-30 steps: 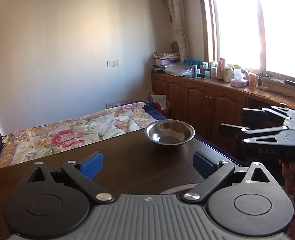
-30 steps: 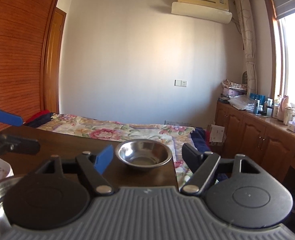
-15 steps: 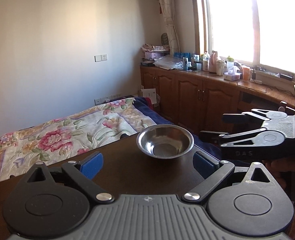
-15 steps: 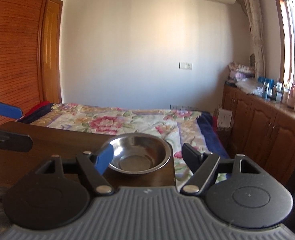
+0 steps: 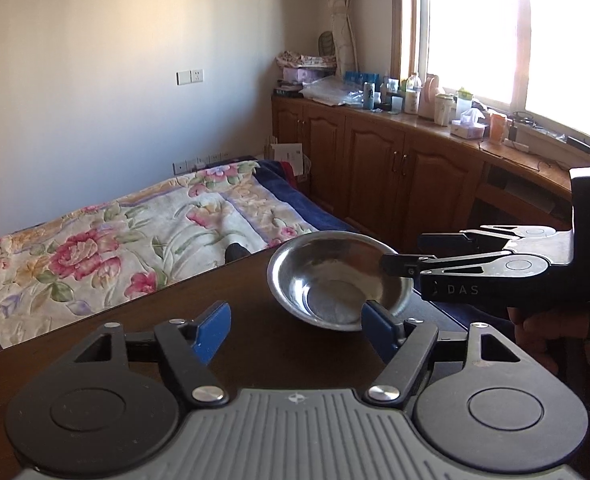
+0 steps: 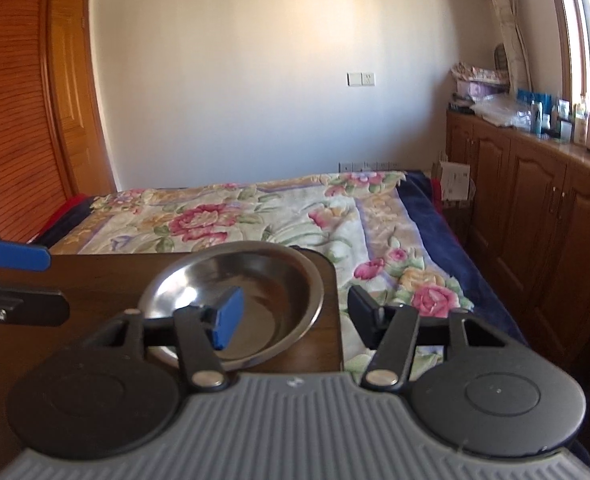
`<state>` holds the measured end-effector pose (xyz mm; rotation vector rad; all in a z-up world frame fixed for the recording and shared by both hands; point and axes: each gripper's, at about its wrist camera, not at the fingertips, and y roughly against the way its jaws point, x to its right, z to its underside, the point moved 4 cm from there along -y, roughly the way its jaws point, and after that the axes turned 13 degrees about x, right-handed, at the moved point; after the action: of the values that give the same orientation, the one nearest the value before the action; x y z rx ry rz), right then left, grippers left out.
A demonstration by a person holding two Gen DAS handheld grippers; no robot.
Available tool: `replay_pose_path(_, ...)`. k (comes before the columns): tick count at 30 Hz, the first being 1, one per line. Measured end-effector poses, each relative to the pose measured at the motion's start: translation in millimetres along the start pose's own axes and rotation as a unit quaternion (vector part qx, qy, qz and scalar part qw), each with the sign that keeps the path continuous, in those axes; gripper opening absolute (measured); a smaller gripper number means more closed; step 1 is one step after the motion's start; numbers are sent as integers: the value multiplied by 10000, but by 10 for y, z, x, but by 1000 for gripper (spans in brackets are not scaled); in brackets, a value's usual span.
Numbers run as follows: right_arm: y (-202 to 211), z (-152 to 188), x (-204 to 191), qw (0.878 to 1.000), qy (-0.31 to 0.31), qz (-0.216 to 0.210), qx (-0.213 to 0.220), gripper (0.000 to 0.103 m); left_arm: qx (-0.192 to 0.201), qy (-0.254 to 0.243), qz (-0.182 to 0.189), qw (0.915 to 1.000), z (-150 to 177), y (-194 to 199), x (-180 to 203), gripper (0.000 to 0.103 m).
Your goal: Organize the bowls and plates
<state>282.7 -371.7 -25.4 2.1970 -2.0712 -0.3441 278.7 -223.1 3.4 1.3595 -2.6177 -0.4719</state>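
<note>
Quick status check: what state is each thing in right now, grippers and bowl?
Left gripper: open, empty, low over the table.
Right gripper: open, straddling the bowl's right rim, not clamped.
Bowl: upright, empty, on the table near its corner.
Table: bare around the bowl.

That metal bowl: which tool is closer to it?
Right. The right tool straddles the metal bowl's rim, open; the left tool sits just short, beside it.

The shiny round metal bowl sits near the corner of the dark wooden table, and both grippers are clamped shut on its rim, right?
Not quite. The shiny round metal bowl does sit near the corner of the dark wooden table, but both the right gripper and left gripper are open, as both wrist views show.
</note>
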Motion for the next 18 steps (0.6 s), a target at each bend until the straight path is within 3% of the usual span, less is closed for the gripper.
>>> replay_pose_path(9,-139,125,74,9982,-417,-219,-371,33,-350,14,-25,9994,-20,-415,-73,57)
replay_pose_path(18,-150,73,59,9965,-581,-339,-502,27,-693,187,-11,9974,16,-708,-174,45)
